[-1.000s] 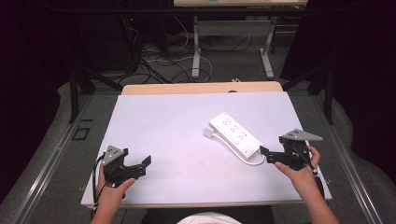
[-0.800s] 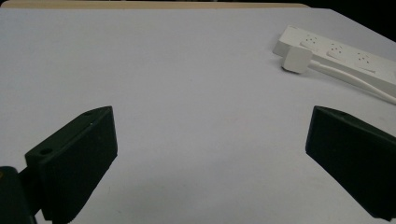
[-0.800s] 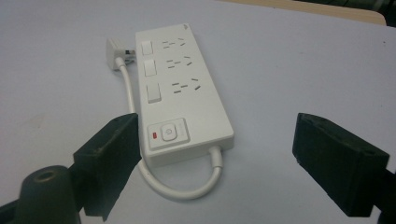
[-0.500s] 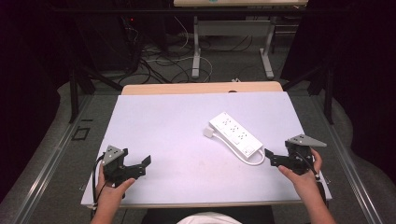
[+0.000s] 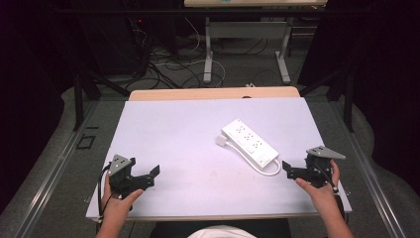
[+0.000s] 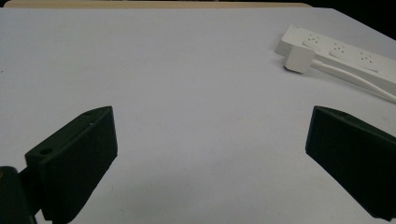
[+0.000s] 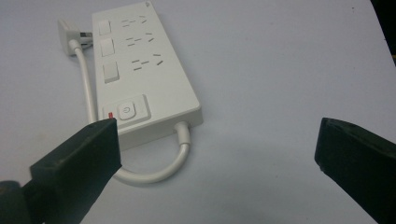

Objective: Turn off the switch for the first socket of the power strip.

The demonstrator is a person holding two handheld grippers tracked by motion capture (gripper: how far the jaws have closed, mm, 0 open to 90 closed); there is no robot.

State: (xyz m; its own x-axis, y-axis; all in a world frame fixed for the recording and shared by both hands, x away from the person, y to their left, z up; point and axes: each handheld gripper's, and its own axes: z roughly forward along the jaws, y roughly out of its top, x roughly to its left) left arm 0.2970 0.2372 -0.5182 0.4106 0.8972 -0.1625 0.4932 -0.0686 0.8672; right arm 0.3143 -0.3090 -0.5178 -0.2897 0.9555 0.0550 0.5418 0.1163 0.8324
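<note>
A white power strip (image 5: 249,142) lies at an angle on the right half of the white table (image 5: 178,129). Its short cable (image 5: 270,171) loops back along its side to the plug (image 5: 221,140) at its far end. My right gripper (image 5: 288,170) is open just right of the strip's near end, apart from it. In the right gripper view the strip (image 7: 144,74), its power button (image 7: 126,110) and the cable loop (image 7: 154,175) lie ahead of the open gripper (image 7: 217,126). My left gripper (image 5: 152,176) is open at the front left, with nothing in it (image 6: 212,116); the strip (image 6: 345,56) lies far off.
A wooden board edge (image 5: 213,93) runs along the table's far side. Beyond it, desk legs (image 5: 208,49) and tangled cables (image 5: 163,59) sit on the floor. Metal rails (image 5: 59,168) flank the table.
My right gripper has drawn back a little to the right and toward the front edge, away from the power strip. The left gripper has stayed where it was.
</note>
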